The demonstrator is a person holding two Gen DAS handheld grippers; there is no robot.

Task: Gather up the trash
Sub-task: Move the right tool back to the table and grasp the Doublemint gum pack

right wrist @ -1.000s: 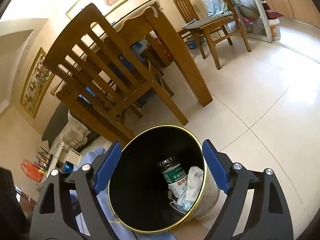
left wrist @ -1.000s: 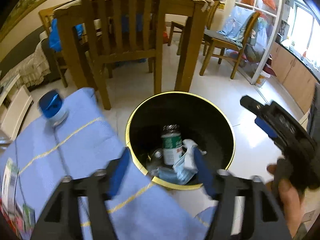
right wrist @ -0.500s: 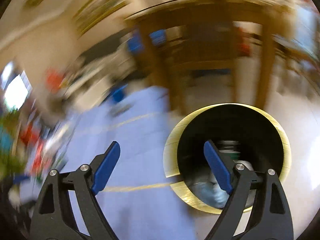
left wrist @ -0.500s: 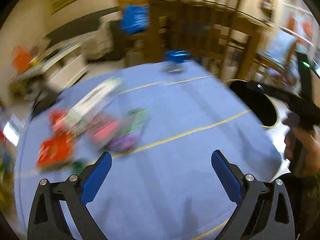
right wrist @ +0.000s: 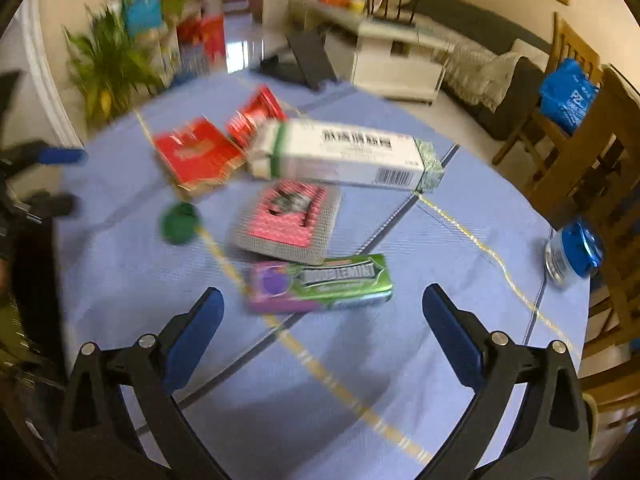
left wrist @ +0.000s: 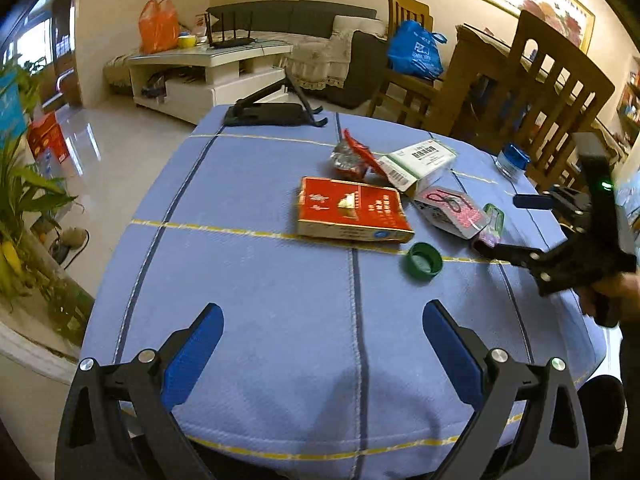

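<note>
Scanning my left wrist view from left to right, I see the left gripper point(left wrist: 322, 334) low in the frame, jaws spread wide and released, nothing between them, over bare blue tablecloth point(left wrist: 248, 272). At frame centre lies the red carton point(left wrist: 352, 210). Just right of and below it sits the green bottle cap point(left wrist: 422, 260), open side up. Above the carton lie a crumpled red foil wrapper point(left wrist: 352, 154) and, to its right, a white-and-green box point(left wrist: 420, 162). Further right is a pink sachet point(left wrist: 452, 210). At the far right edge a hand holds the right gripper point(left wrist: 516, 224), seen side-on.

In my right wrist view, blurred, the right gripper point(right wrist: 322, 332) occupies the lower frame; its jaws are opening, and nothing is between them. Left of centre is the cap point(right wrist: 179, 222), with the red carton point(right wrist: 192, 154) above it. At centre, top to bottom: the white-and-green box point(right wrist: 344, 156), the pink sachet point(right wrist: 290, 222), and a green-and-purple gum pack point(right wrist: 320, 284) just above the fingertips. At far right stands a blue-lidded jar point(right wrist: 574, 254).
</note>
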